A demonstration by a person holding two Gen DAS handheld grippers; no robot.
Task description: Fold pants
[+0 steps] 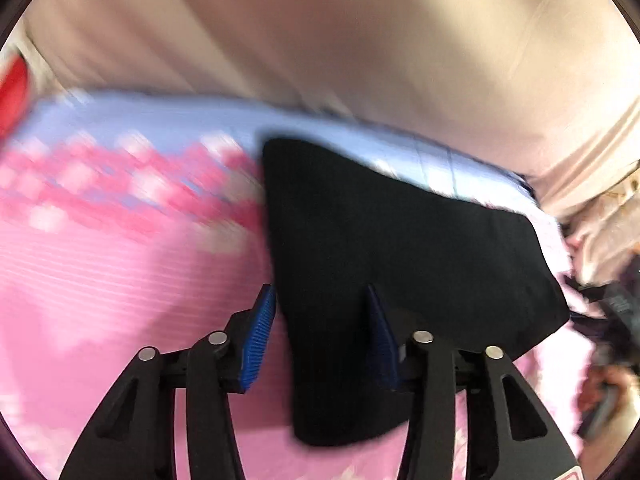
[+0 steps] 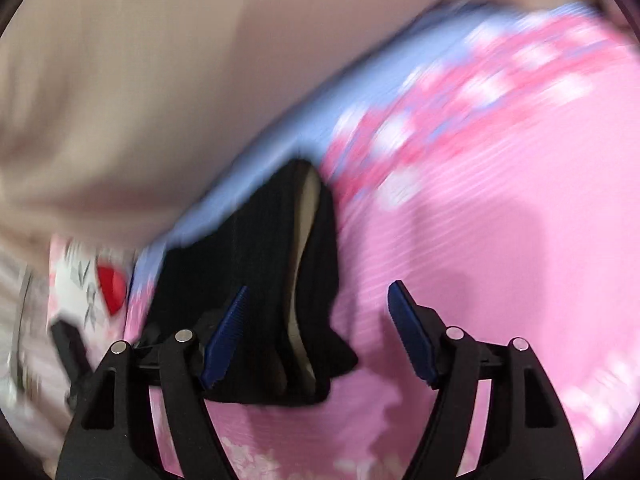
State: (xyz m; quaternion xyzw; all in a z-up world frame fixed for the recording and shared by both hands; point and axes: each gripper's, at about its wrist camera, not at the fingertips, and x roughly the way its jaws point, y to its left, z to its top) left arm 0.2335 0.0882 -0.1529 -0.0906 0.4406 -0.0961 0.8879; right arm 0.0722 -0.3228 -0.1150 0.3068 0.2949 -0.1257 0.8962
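A: Where are the pants at this moment?

B: They lie as a compact black bundle on the bedsheet, which is pink with a floral band and a pale blue border along its far edge. In the left wrist view the bundle sits centre-right, its near end reaching down between the blue pads.

A: So the left gripper has hold of them?

B: No. Its jaws stand wide apart, with the near end of the pants lying in the gap. Whether a pad touches the fabric I cannot tell; the frame is smeared with motion.

A: And the right gripper?

B: Also spread wide, holding nothing. In its view the pants lie left of centre, partly behind the left pad, and a light inner lining shows in a fold that gapes. The right pad hangs over bare pink sheet.

A: Anything else around?

B: A beige wall rises beyond the far edge of the bed. In the right wrist view, at far left, there is a white patterned cloth with something red on it, too blurred to name. The left wrist view shows a jumble of pale and dark items at its right edge, also indistinct.
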